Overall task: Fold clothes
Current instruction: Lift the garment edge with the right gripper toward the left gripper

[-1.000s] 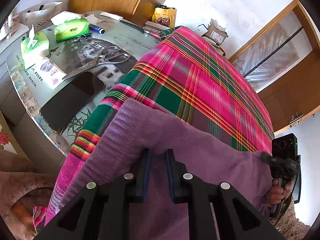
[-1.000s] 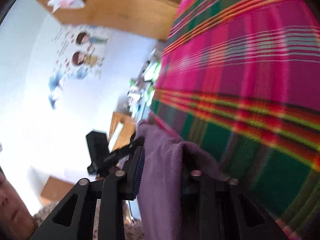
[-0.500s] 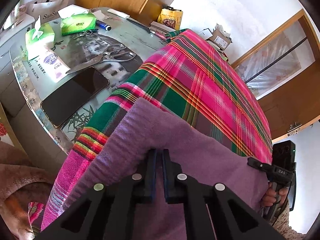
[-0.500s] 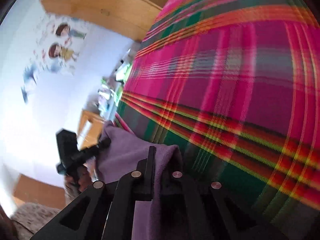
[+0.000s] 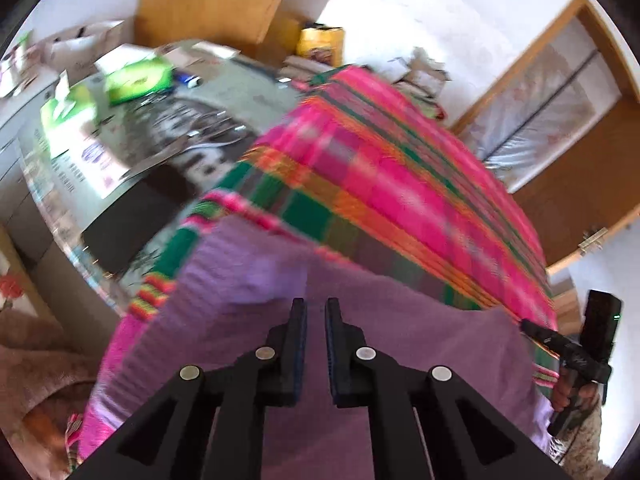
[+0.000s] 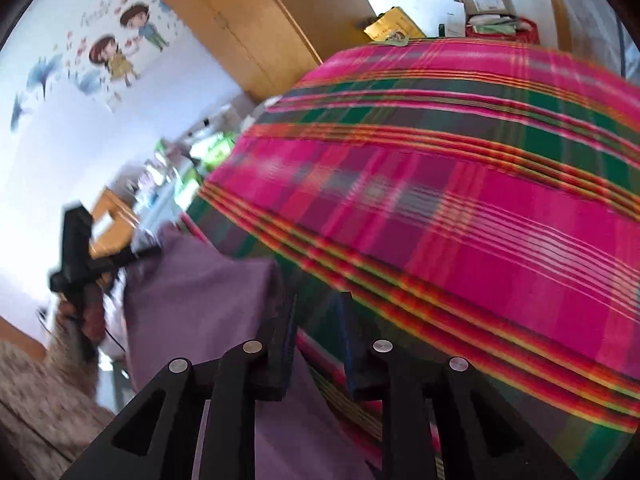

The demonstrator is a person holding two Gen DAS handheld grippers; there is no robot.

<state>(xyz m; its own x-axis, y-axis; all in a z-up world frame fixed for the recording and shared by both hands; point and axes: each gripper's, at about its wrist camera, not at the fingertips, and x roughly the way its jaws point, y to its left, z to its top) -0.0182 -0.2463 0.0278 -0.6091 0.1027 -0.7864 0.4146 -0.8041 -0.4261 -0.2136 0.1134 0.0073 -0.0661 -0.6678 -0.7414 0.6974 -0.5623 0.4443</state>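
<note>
A purple garment (image 5: 420,340) lies folded along the near edge of a table covered by a pink and green plaid cloth (image 5: 380,184). My left gripper (image 5: 316,312) hovers over its left part. Its jaws are opening, with a narrow gap and nothing pinched; the purple cloth shows below. In the right wrist view, the right gripper (image 6: 316,320) is over the plaid cloth (image 6: 460,200), just right of the purple garment's end (image 6: 192,280). Its jaws are also opening, with nothing between them. Each gripper shows in the other's view, hand-held: the right gripper (image 5: 576,356) and the left gripper (image 6: 80,256).
Left of the plaid cloth, the bare tabletop (image 5: 260,92) holds a black phone (image 5: 132,216), scissors (image 5: 208,136), green tissue packs (image 5: 136,76) and a wipes pack (image 5: 92,160). A yellow bag (image 5: 320,46) and boxes (image 6: 484,0) stand at the far end. A wooden door (image 5: 580,200) is to the right.
The right gripper let go of the purple fold it was pinching, rolled upright and lifted. The left gripper closed, then parted again and rose a little. The view is blurred by motion.
</note>
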